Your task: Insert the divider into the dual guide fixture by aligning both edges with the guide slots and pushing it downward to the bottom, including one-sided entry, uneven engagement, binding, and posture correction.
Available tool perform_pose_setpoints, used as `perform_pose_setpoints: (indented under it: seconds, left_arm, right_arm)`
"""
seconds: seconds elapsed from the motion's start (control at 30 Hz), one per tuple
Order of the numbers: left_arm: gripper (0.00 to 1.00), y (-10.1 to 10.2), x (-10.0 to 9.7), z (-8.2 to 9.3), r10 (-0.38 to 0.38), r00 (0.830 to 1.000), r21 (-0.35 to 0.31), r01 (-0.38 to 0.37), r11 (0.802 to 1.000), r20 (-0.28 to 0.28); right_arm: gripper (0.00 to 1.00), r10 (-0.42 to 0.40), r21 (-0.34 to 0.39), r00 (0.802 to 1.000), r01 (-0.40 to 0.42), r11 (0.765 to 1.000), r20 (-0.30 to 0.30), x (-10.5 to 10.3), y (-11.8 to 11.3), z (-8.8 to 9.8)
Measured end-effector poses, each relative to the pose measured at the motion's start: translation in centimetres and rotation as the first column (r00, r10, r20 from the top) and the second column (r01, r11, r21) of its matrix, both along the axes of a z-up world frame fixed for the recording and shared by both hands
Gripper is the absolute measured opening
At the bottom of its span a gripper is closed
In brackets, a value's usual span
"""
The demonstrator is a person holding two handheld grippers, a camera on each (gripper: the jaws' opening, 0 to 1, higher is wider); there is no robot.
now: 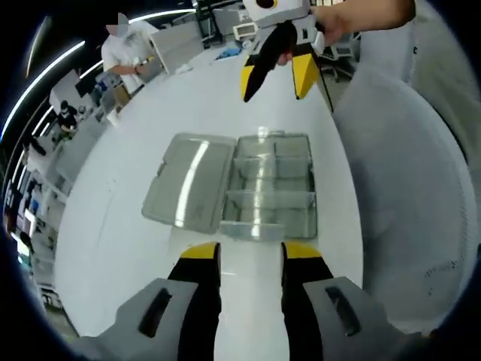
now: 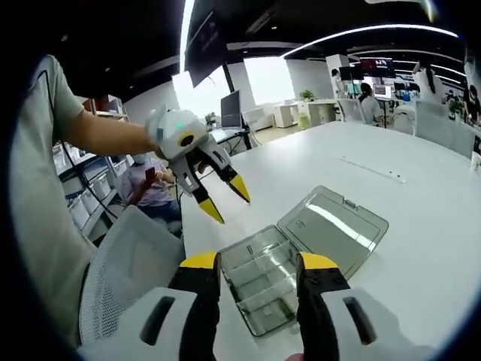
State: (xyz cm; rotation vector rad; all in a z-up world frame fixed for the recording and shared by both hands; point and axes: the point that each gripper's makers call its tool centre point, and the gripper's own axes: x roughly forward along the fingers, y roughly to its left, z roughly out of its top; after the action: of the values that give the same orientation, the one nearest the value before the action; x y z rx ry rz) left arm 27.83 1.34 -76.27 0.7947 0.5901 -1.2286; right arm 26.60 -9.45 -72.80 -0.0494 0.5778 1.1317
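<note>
Left gripper (image 1: 249, 259) rises at bottom centre of the left gripper view, jaws spread, nothing between them. Right gripper (image 2: 257, 271) likewise gapes empty at its frame bottom. Just beyond both, mid-frame, the clear compartment box (image 1: 272, 188) sits on the white table (image 1: 135, 226), its lid (image 1: 188, 180) flopped open flat beside it.

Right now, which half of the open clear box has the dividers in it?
The base half, the one holding compartments, nearer the chair. The other half is the flat lid, lying open beside it on the white table.
</note>
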Motion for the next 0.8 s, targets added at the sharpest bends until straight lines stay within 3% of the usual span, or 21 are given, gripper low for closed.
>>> perform_pose_setpoints:
  seconds: [0.37, 0.57, 0.8]
  left_arm:
    - [0.28, -2.3, -0.3, 1.5, -0.015, 0.997, -0.044, 0.018, 0.999, 0.079]
    - [0.28, -3.5, -0.5, 2.5, -0.027, 0.990, -0.064, 0.036, 0.997, 0.141]
    - [0.28, -4.7, -0.2, 3.6, -0.020, 0.982, -0.086, 0.037, 0.996, 0.188]
  right_arm:
    - [0.32, -0.022, 0.074, 0.998, 0.027, 0.997, -0.057, 0.2, 1.5, 0.8]
    - [0.28, -0.037, 0.146, 0.990, 0.057, 0.988, -0.137, 0.2, 2.6, 1.3]
    - [0.23, -0.057, 0.190, 0.967, 0.106, 0.976, -0.247, 0.2, 3.4, 1.1]
